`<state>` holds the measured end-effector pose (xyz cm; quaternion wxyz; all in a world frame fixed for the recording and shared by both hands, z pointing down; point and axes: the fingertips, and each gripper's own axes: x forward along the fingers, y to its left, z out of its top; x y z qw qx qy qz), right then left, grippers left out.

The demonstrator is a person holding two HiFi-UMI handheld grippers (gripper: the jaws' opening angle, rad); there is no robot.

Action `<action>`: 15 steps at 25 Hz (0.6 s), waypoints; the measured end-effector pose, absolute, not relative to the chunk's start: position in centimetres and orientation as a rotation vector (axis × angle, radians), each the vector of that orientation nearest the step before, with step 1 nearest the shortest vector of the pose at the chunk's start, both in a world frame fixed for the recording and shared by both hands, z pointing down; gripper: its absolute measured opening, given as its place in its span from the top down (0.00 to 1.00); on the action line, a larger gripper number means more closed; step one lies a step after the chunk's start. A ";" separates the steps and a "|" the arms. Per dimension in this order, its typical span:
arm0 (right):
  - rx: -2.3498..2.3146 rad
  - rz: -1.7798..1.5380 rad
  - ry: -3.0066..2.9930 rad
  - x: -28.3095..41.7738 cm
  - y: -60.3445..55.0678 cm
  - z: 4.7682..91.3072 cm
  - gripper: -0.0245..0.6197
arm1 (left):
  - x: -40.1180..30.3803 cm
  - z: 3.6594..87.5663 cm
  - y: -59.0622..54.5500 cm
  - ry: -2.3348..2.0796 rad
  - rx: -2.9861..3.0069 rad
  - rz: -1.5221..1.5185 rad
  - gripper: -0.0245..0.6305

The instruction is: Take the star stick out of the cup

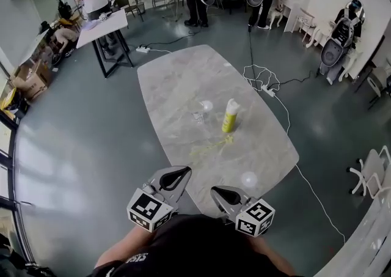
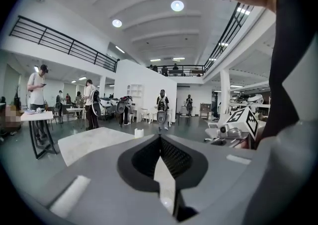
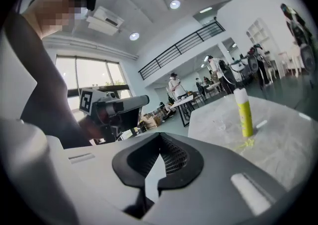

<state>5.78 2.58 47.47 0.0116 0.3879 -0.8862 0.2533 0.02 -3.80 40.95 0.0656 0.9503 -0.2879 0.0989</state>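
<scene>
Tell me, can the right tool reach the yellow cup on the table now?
Probably yes: nothing upright stands on the table before the yellow cup. But the right tool is shut and held far back, so it must advance and open.

A long desk with rounded corners and a pale, marble-patterned top stands on a glossy grey floor. Near the middle of the top a tall, narrow cup stands upright, yellow below and white at its upper end. A thin yellow star stick lies flat on the desk, running from just beside the foot of the cup toward the near left edge; whether it touches the cup cannot be told. Just left of the cup, apart from it, lies a small clear crumpled piece, too small to identify. The rest of the top is bare stone pattern.
</scene>
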 end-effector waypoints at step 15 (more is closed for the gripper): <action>1.237 0.214 -2.845 0.0 -0.8 37.0 0.95 | -6.2 36.9 -7.2 -0.898 2.909 0.172 0.96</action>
